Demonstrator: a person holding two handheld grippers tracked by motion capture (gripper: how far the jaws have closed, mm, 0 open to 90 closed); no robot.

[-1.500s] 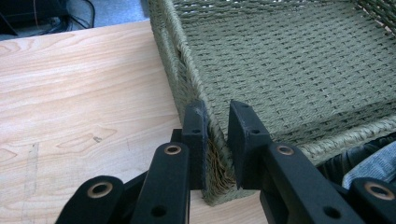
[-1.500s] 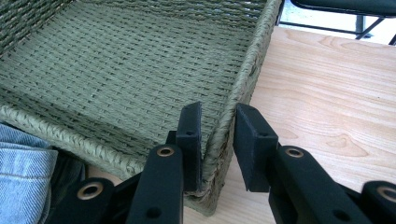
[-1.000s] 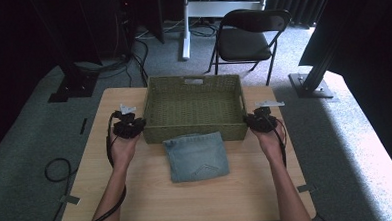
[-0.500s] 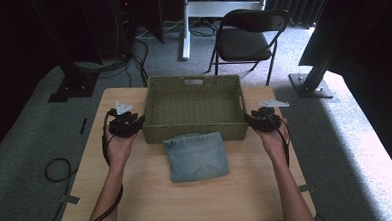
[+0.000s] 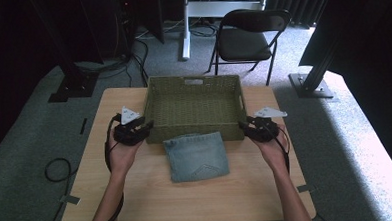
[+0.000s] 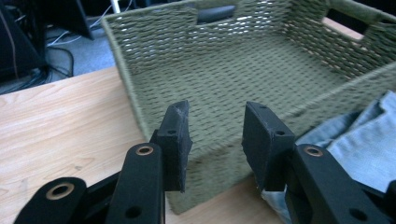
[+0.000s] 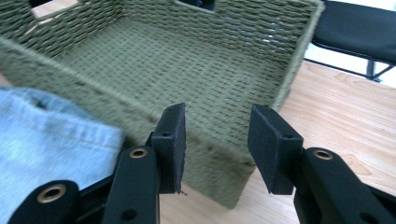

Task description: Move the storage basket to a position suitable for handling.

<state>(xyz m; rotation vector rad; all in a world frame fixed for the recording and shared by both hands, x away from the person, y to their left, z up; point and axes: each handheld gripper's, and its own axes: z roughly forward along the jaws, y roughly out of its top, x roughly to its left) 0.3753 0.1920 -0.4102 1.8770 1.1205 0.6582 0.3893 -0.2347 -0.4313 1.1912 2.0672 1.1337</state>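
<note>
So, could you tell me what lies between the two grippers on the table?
In the high view, the folded jeans lie between the left gripper and right gripper, against the basket.

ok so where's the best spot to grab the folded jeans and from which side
Probably the two near corners of the folded jeans, one gripper each, coming in low from the person's side of the table. The far edge lies right against the woven basket, leaving no room there, while the near edge is free and flat. Both the left gripper and right gripper have just been opening, nothing between the jaws.
</note>
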